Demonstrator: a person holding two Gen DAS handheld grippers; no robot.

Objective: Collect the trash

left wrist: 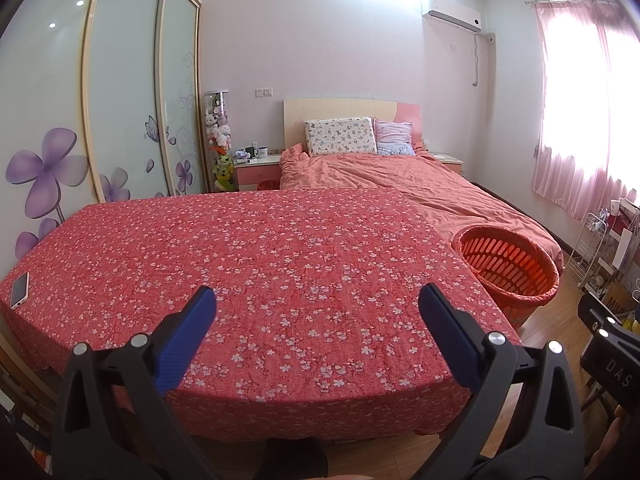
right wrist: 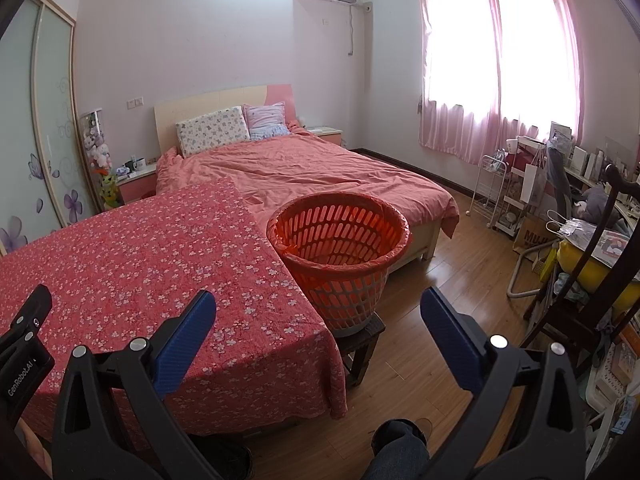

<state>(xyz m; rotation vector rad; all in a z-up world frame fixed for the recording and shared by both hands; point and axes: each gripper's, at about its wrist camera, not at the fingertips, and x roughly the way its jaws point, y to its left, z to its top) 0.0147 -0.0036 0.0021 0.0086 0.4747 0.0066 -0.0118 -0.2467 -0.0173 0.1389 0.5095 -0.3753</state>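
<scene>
An orange slatted basket lined with an orange bag stands on a small dark stool at the right end of a table covered in a red flowered cloth; it also shows in the left wrist view. No trash shows on the cloth. My left gripper is open and empty above the table's near edge. My right gripper is open and empty, held over the table's right corner and the floor in front of the basket.
A phone lies at the table's far left edge. A bed with a salmon cover lies behind the table. A white wire rack, a dark chair and clutter line the right wall. Wood floor lies right of the basket.
</scene>
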